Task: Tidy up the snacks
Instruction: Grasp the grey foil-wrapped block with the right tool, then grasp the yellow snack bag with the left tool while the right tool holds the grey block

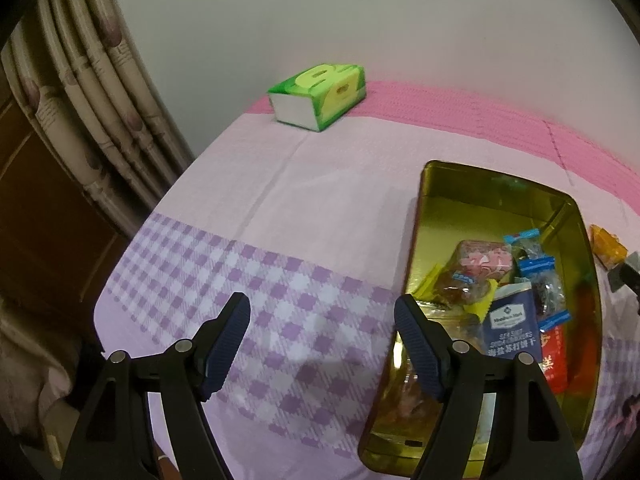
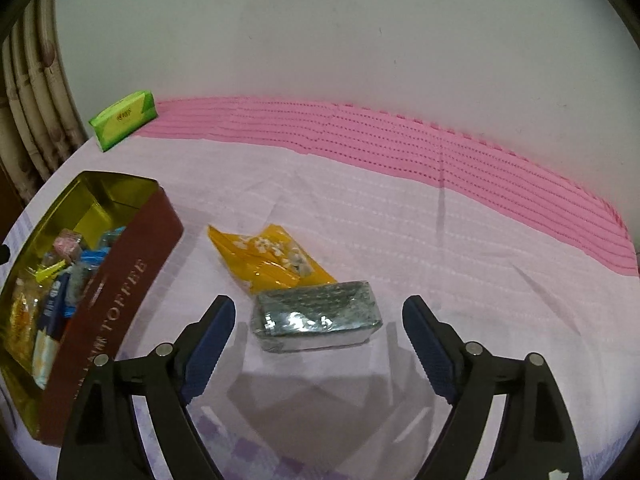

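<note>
Right claw [image 2: 318,320] wide open, empty, straddling silver-wrapped block [image 2: 316,316] on table [image 2: 400,240]; orange packet [image 2: 272,256] just behind it. Left claw [image 1: 322,316] open, empty, beside toffee tin [image 1: 568,208] half-filled with snacks. Green tissue pack [image 1: 318,96] at far edge.

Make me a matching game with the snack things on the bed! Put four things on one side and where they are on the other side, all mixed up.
Things:
1. green tissue pack
2. silver foil packet
3. orange snack bag
4. navy cracker packet

Places:
A. inside the toffee tin
B. between the open fingers of the right gripper
C. far back by the curtain and the pink stripe
D. on the cloth just behind the silver packet, beside the tin

Pairs: 1-C, 2-B, 3-D, 4-A
</note>
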